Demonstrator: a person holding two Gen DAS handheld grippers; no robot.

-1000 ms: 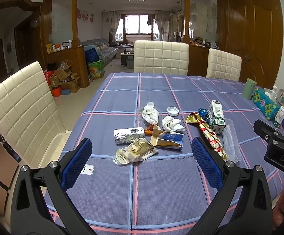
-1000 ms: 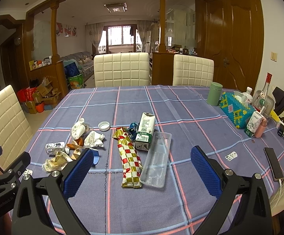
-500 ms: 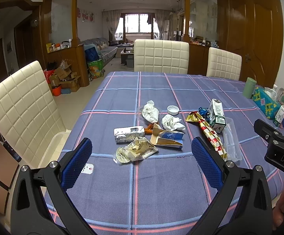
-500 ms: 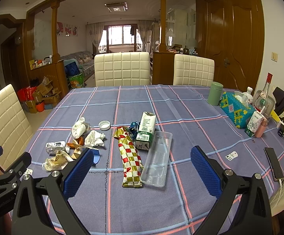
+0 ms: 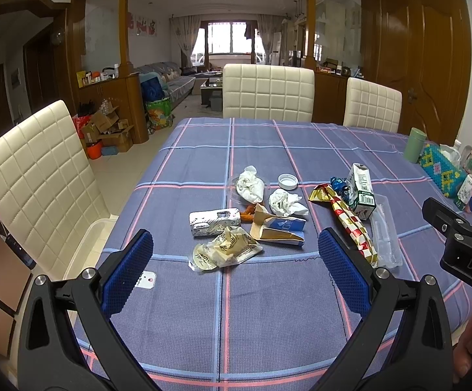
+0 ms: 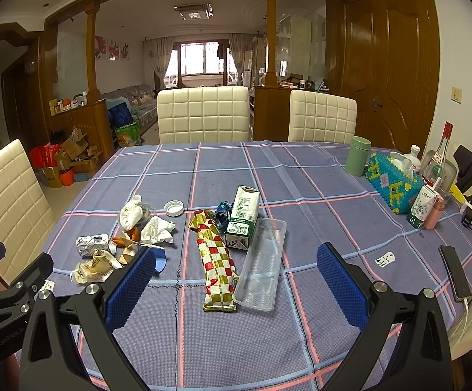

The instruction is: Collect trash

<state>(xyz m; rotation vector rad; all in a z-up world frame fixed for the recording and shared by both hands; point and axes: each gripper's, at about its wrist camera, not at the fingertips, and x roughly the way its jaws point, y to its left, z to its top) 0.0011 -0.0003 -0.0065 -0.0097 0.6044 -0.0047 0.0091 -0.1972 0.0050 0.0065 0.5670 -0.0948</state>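
Left wrist view: the left gripper (image 5: 232,260) hangs above the near edge of the blue plaid tablecloth (image 5: 268,319), its blue-padded jaws spread wide with nothing between them, probably because no piece of litter has been chosen yet. Straight ahead of it, just past the fingertips, lies the crumpled cream food wrapper (image 5: 224,251), with the silver foil packet (image 5: 214,221) and the torn brown-and-blue paper carton (image 5: 276,228) close behind; two wads of white tissue (image 5: 286,201) and a white bottle cap (image 5: 287,181) sit farther out.

The right gripper (image 6: 236,286) is likewise fully open and empty. Directly ahead of it lie the long red, white and gold checked wrapper (image 6: 216,260) and the clear plastic tray (image 6: 262,267), side by side and touching; the green-and-white milk carton (image 6: 242,218) lies tipped over beyond them. The spread suits a split: each hand faces its own cluster. No bin shows in either view.
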